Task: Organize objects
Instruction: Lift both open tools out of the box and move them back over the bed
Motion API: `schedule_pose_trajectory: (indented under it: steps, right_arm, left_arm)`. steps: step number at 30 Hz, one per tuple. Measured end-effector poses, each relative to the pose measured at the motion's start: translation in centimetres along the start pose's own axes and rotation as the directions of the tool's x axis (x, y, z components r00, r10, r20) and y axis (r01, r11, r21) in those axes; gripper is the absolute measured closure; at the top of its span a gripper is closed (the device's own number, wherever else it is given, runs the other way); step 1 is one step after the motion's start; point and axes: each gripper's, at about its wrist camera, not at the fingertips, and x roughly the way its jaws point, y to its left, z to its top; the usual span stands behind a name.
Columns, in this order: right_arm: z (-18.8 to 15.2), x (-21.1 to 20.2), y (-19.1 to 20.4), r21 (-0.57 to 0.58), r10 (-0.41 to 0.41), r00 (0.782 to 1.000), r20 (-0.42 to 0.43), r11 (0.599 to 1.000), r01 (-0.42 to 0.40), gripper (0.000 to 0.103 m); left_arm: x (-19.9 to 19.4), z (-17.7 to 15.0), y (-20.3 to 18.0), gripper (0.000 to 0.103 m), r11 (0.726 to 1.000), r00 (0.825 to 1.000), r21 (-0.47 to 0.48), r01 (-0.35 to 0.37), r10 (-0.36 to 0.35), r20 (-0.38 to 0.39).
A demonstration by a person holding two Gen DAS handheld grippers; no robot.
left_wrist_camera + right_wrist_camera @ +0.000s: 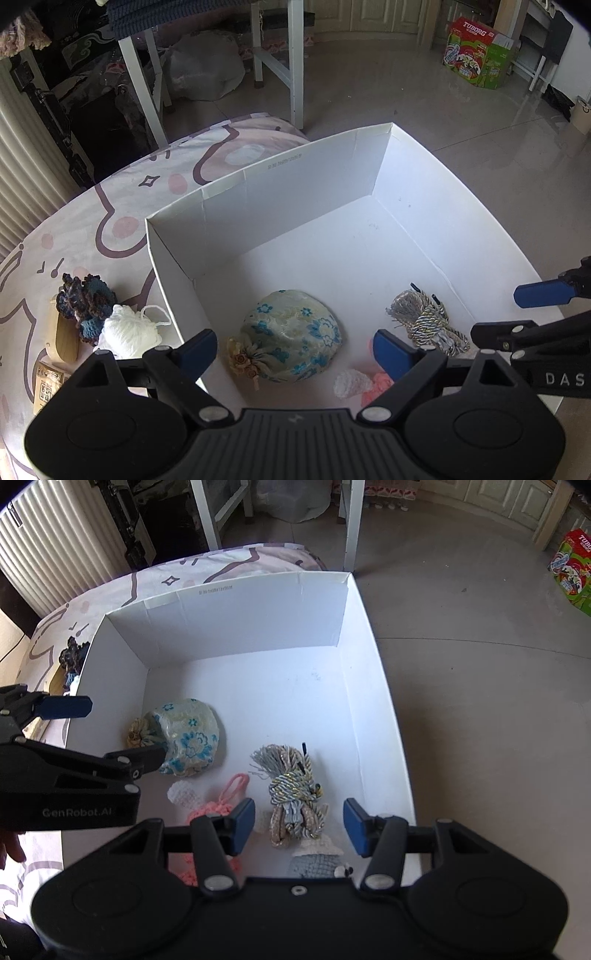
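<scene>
A white cardboard box [266,192] [236,627] stands on the table. In it lie a blue floral pouch [295,334] [190,734], a silver-gold cord bundle [424,317] [293,790], a pink and white knitted piece [364,384] [221,797] and a grey knitted toy [317,864]. My left gripper [295,350] is open and empty above the pouch. My right gripper [299,825] is open and empty above the cord bundle. Left of the box lie a white yarn ball [129,330], a dark blue-brown crochet piece [86,299] [72,655] and a wooden item [62,339].
The table wears a white cloth with pink and brown cartoon print [110,206] [110,587]. A small printed card [46,387] lies at the left edge. Beyond the table are white chair legs [295,62], a radiator [55,546], a tiled floor and a Tuborg carton [480,51].
</scene>
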Motion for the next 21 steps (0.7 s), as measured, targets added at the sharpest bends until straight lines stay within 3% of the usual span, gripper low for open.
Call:
schedule_pose_trajectory:
  steps: [16, 21]
  right_arm:
    - [-1.1, -4.4, 0.3, 0.054, 0.001, 0.995, 0.098, 0.999, -0.007, 0.047]
    - [-1.9, -5.2, 0.7, 0.061, -0.02, 0.994, 0.111, 0.998, 0.013, 0.041]
  left_arm:
    - [-5.4, -1.9, 1.3, 0.006, 1.0, 0.998, -0.017, -0.003, 0.004, 0.063]
    - [-6.1, -2.3, 1.5, 0.002, 1.0, 0.997, -0.028, -0.008, 0.01, 0.072]
